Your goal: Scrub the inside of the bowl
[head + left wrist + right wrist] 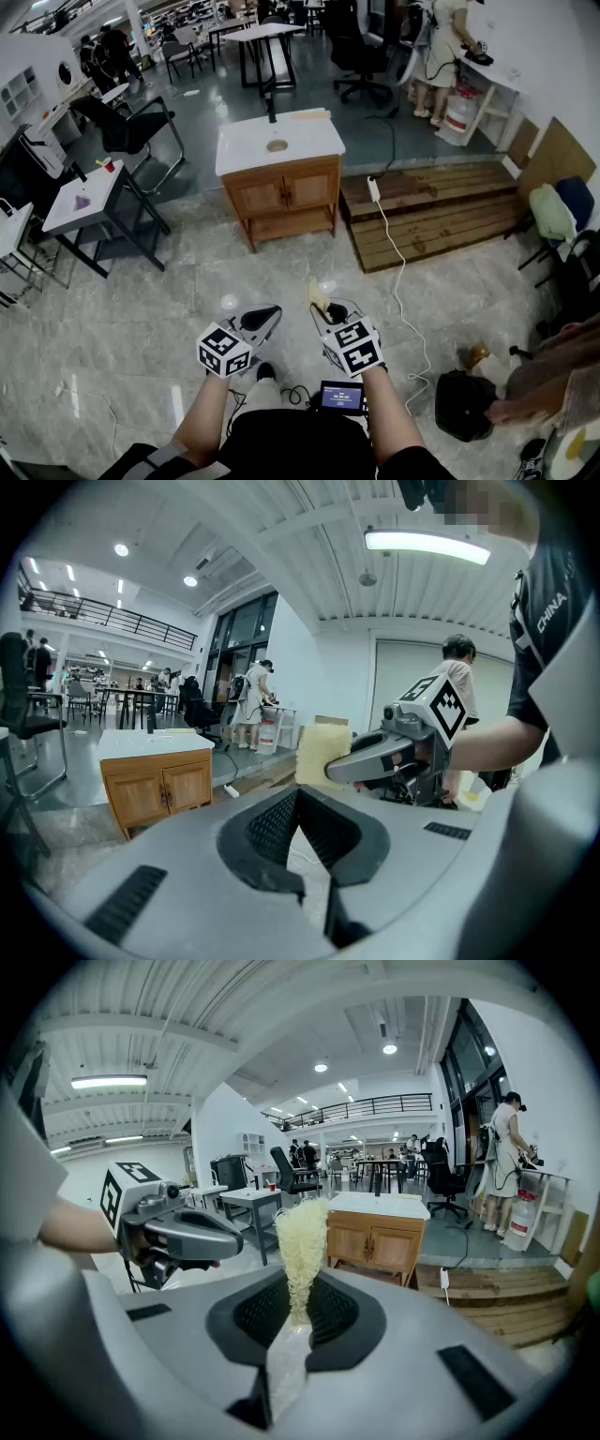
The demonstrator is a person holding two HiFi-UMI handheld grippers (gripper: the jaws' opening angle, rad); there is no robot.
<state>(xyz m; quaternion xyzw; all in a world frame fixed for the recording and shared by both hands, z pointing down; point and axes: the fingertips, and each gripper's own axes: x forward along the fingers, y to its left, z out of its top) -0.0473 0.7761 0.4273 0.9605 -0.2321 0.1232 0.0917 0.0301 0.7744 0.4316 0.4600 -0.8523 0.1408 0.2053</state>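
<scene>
I see both grippers held side by side over the marble floor in the head view. My left gripper (269,317) is shut with nothing between its jaws; its closed tips (298,797) fill the left gripper view. My right gripper (320,302) is shut on a pale yellow sponge (318,293), which sticks up from the jaws (300,1232). The left gripper view shows the same sponge (319,752) in the right gripper (336,771). Ahead stands a wooden cabinet (281,192) with a white top; a small brownish round thing (277,145) lies on it, perhaps the bowl.
A low wooden platform (441,211) lies right of the cabinet, with a power strip (373,189) and a white cable trailing across the floor. A black bag (464,403) sits at lower right. A grey table (84,202) and office chairs stand left; people work at the back.
</scene>
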